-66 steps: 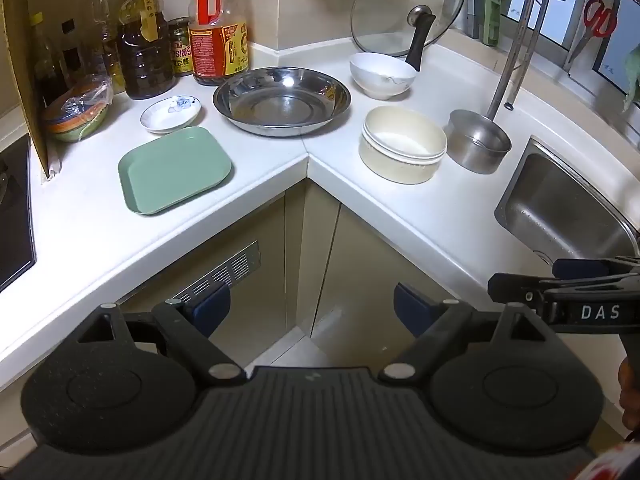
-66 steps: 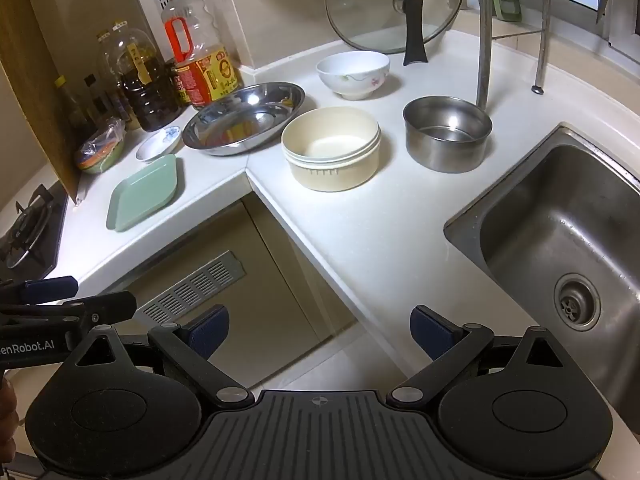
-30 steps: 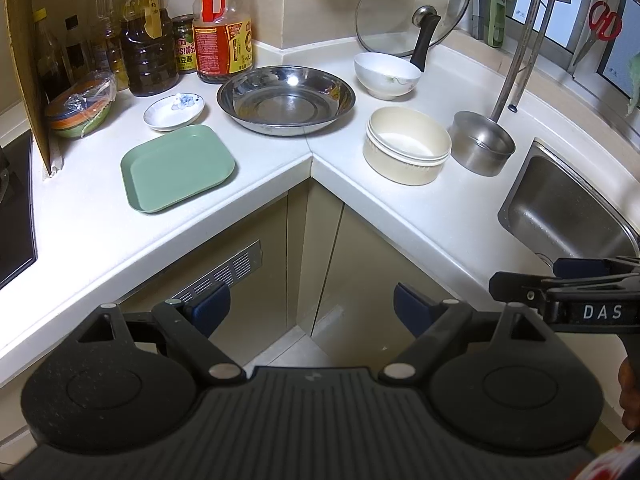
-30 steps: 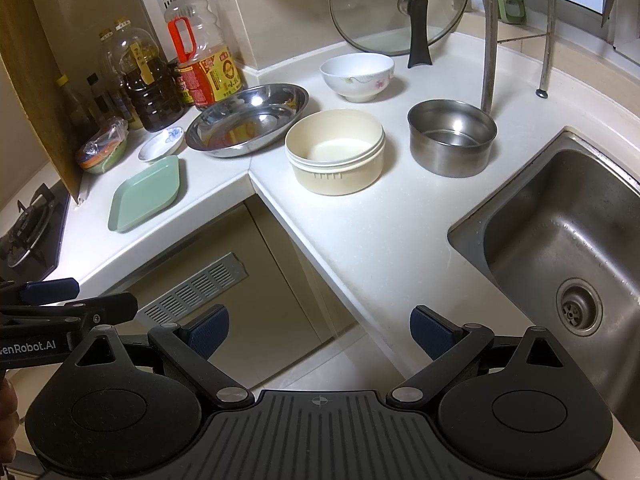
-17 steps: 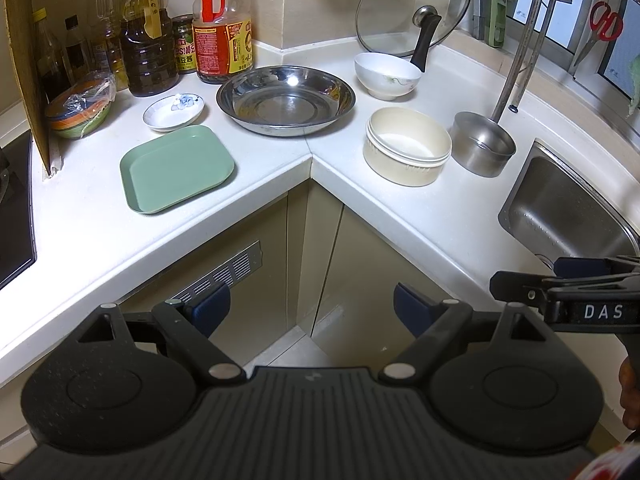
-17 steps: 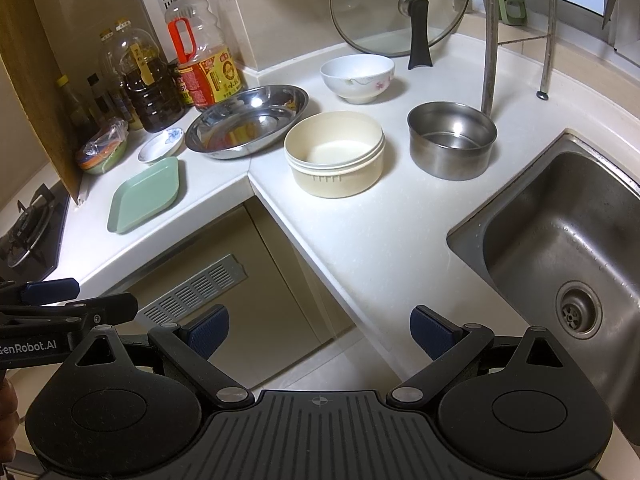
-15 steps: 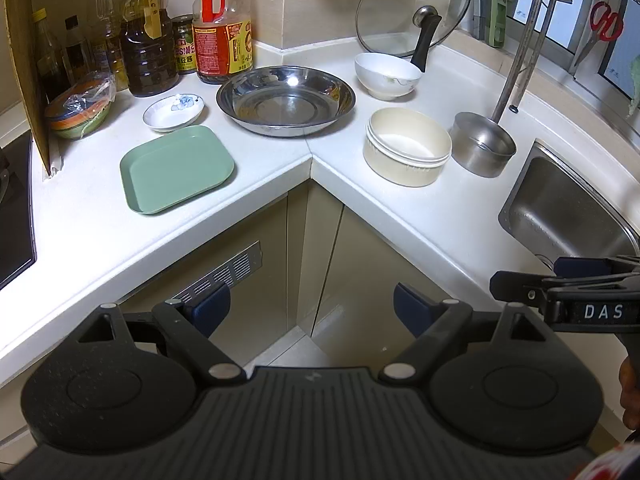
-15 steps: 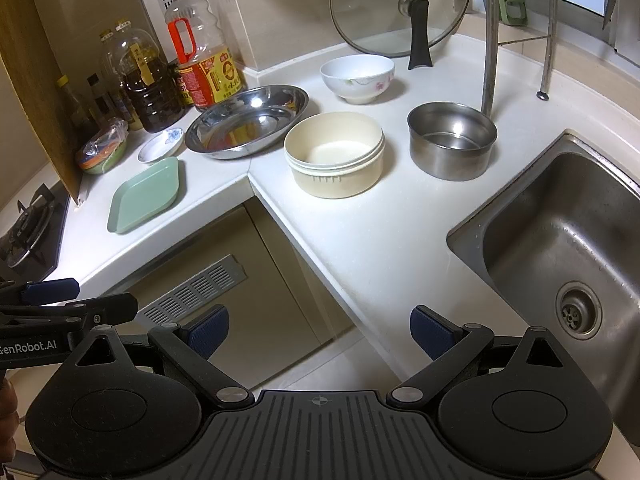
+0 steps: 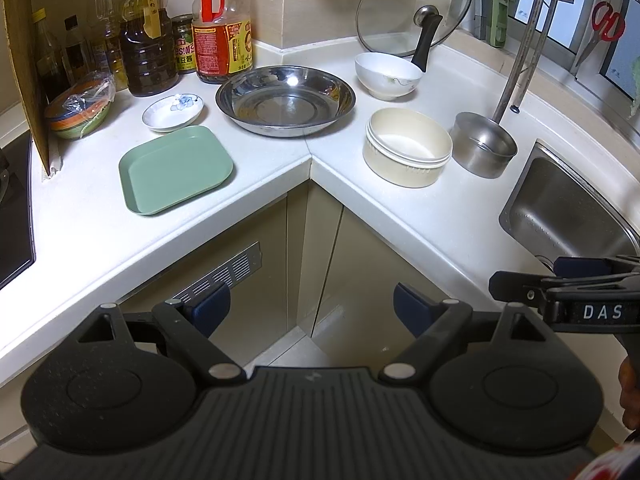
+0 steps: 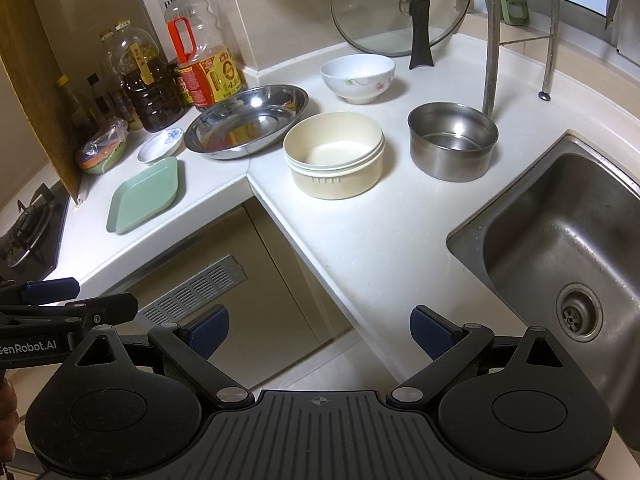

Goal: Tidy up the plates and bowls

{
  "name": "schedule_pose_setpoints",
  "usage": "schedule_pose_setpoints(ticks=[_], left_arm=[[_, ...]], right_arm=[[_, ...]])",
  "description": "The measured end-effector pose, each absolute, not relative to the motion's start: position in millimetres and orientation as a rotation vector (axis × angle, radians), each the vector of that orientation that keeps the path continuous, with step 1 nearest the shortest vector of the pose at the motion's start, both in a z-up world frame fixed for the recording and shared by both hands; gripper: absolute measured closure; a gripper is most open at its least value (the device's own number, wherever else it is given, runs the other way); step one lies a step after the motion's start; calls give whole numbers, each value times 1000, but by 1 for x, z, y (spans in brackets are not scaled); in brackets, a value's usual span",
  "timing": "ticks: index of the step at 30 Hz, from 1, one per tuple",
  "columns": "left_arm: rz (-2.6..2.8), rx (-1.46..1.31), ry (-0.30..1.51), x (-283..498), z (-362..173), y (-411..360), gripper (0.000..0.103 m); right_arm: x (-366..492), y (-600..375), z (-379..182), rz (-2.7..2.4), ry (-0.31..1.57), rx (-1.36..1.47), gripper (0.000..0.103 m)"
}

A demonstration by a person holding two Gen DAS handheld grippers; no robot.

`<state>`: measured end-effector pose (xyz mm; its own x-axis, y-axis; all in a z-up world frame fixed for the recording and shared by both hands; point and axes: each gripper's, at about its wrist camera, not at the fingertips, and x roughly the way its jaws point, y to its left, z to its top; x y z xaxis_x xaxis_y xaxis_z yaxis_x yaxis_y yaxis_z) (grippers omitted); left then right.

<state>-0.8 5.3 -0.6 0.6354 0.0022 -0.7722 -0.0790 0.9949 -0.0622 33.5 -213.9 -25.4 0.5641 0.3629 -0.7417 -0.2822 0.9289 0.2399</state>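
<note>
Plates and bowls line a white corner counter while you hold both grippers back from its edge, over the cabinet fronts. At far left, a plastic-wrapped stack of coloured bowls sits beside a cardboard panel, with oil bottles ranged along the wall behind. Just right of that, a small white saucer lies close behind a green square plate, the nearest dish to you on that side. At the corner seam rests a wide steel basin. Right of it stands a cream bowl stack, two nested, with a white floral bowl farther back near a glass lid leaning on the wall. Next comes a steel pot at the foot of the faucet pipe, then the sink at the far right.

Your left gripper hangs with its blue-padded fingers spread wide and nothing between them. Your right gripper is likewise spread apart and empty, near the counter's edge beside the sink. Each tool's tip shows at the edge of the other's view, well apart from every dish.
</note>
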Motion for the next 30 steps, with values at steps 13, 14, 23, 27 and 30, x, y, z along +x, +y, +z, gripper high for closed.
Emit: schedule_pose_setpoints(ticks=[13, 14, 23, 27, 30], left_arm=[[46, -93, 881, -1, -1, 6, 15], [47, -93, 882, 0, -1, 6, 15], [50, -95, 881, 4, -1, 4, 15], [58, -97, 876, 9, -1, 2, 15], [73, -92, 869, 9, 1, 0, 15]], right_arm=[[35, -216, -26, 380, 894, 98, 6], [35, -217, -26, 380, 893, 98, 6], [35, -216, -22, 387, 890, 99, 6], [37, -218, -23, 402, 875, 107, 6], [39, -225, -20, 444, 836, 140, 6]])
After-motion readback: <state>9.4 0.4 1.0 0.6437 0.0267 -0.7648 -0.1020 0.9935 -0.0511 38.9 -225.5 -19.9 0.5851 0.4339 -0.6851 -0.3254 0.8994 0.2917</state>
